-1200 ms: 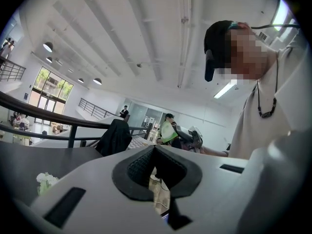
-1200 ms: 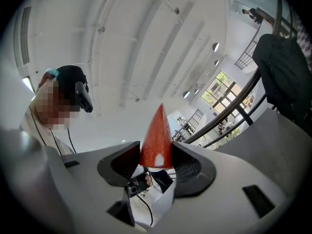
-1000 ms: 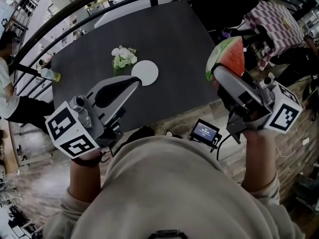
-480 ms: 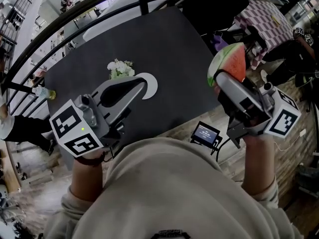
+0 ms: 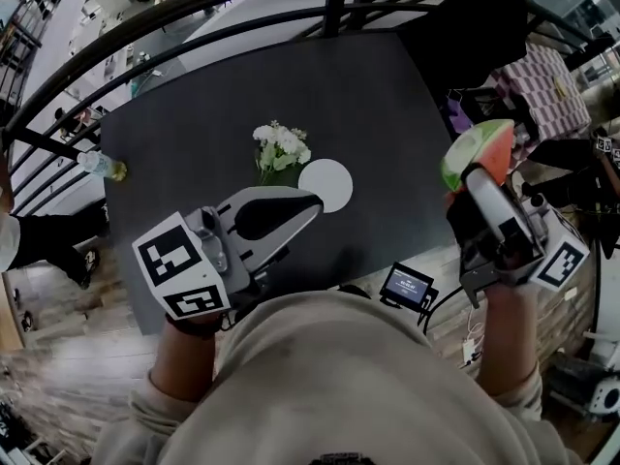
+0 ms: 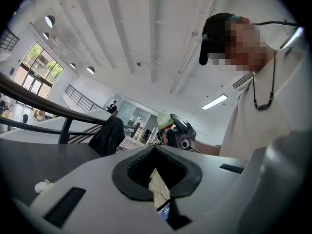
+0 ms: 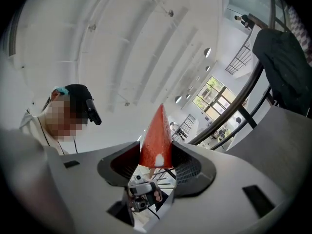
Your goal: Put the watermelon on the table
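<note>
Watermelon slice [image 5: 477, 151] is up in your right gripper [image 5: 478, 174], jaws clamped on its red flesh, and it's hanging off the right edge of the dark table [image 5: 194, 105], over the floor. Your left gripper [image 5: 308, 200] is closed on nothing, tips together, above the table's near side, just beside a white disc [image 5: 327, 184]. White flowers [image 5: 279, 148] lie just beyond that disc, and a bottle [image 5: 102, 167] sits at the left edge.
</note>
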A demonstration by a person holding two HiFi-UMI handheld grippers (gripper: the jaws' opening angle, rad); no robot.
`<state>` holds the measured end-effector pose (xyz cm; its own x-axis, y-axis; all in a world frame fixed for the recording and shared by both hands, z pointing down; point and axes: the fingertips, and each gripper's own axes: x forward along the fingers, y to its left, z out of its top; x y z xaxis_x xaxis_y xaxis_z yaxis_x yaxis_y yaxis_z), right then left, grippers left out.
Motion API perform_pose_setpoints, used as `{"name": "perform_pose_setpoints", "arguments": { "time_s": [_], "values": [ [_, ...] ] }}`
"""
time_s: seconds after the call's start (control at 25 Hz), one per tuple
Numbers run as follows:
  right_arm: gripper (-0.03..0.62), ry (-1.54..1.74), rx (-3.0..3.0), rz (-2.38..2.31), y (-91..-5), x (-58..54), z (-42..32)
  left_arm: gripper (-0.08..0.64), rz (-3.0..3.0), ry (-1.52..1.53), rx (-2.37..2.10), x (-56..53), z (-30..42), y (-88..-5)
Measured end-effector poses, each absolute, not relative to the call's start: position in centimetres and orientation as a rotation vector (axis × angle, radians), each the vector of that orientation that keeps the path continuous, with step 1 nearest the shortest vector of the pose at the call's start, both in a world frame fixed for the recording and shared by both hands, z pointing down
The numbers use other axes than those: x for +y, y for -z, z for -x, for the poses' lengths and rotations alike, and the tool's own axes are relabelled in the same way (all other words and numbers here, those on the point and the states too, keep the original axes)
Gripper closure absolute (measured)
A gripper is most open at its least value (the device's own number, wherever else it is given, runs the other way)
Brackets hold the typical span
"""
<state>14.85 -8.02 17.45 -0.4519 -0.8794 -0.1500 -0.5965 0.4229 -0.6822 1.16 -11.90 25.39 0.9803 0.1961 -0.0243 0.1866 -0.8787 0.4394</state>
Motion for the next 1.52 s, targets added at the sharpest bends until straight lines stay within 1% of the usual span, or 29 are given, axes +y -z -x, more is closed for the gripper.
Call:
{"name": "perform_pose_setpoints", "arguments": {
  "time_s": [0.12, 0.24, 0.44, 0.68, 1.0, 1.24, 1.52],
  "values": [
    [0.377, 0.784, 2.197, 1.258, -19.0, -10.0, -12.8, 0.554, -2.653, -0.035, 0.278, -13.2, 1.4, -27.5],
    [0.377, 0.81, 2.227, 1.265, -19.9, -11.9, -12.0, 0.554, -2.644, -0.033, 0.261, -14.6, 2.5, -28.5],
    [0.377, 0.873, 2.281, 1.294, -21.7, -12.7, -12.0, 0.554, -2.615, -0.032, 0.229, -14.0, 2.2, -29.2],
    [0.377, 0.911, 2.38, 1.328, -23.6, -13.9, -13.0, 0.554, -2.615, -0.023, 0.058, -15.2, 0.3, -29.1],
    [0.377, 0.943, 2.455, 1.338, -25.8, -15.0, -14.2, 0.554, -2.601, -0.026, -0.083, -15.7, 0.0, -30.3],
    [0.377, 0.987, 2.498, 1.352, -27.5, -14.8, -14.4, 0.554, -2.603, 0.077, -0.224, -16.7, 0.7, -29.6],
    [0.377, 1.023, 2.555, 1.325, -28.9, -16.3, -13.7, 0.554, -2.592, 0.079, -0.262, -17.0, 1.8, -30.0]
  ]
}}
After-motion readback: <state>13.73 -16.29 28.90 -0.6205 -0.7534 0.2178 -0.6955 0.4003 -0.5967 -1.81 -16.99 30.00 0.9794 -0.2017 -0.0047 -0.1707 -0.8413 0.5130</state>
